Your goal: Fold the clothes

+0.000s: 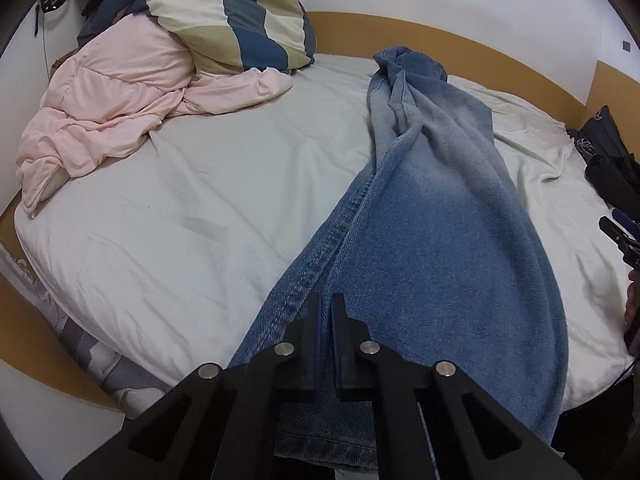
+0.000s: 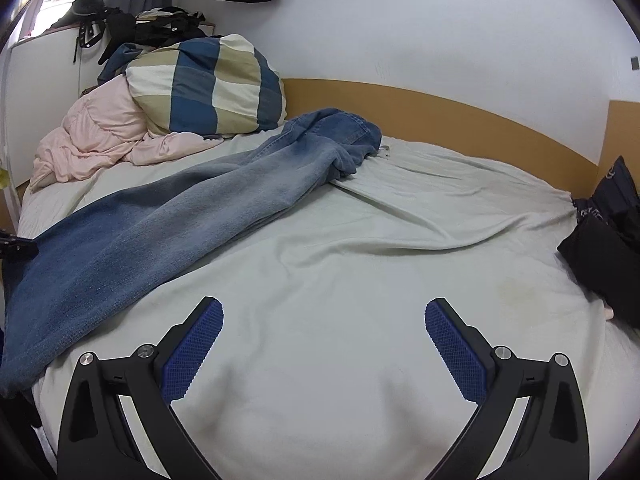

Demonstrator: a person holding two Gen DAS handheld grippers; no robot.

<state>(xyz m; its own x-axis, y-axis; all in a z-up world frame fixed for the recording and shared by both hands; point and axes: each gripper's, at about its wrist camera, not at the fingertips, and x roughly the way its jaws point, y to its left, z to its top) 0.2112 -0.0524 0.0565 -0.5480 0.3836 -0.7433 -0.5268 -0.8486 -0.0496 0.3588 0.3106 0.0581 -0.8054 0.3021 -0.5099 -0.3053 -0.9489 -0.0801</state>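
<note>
On my white bed sheet (image 2: 360, 264) a checked pillow (image 2: 208, 84) rested on a crumpled pink duvet (image 1: 108, 96), near the wooden headboard (image 2: 440, 116).

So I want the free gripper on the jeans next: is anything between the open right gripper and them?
Nothing visible. Only bare sheet lies between the right gripper and the jeans off to its left.

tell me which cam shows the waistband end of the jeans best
The right wrist view: the jeans lie side-on, so their bunched far end shows clearly near the checked pillow. In the left wrist view the left gripper pinches the near end, and the far end looks twisted and foreshortened.
</note>
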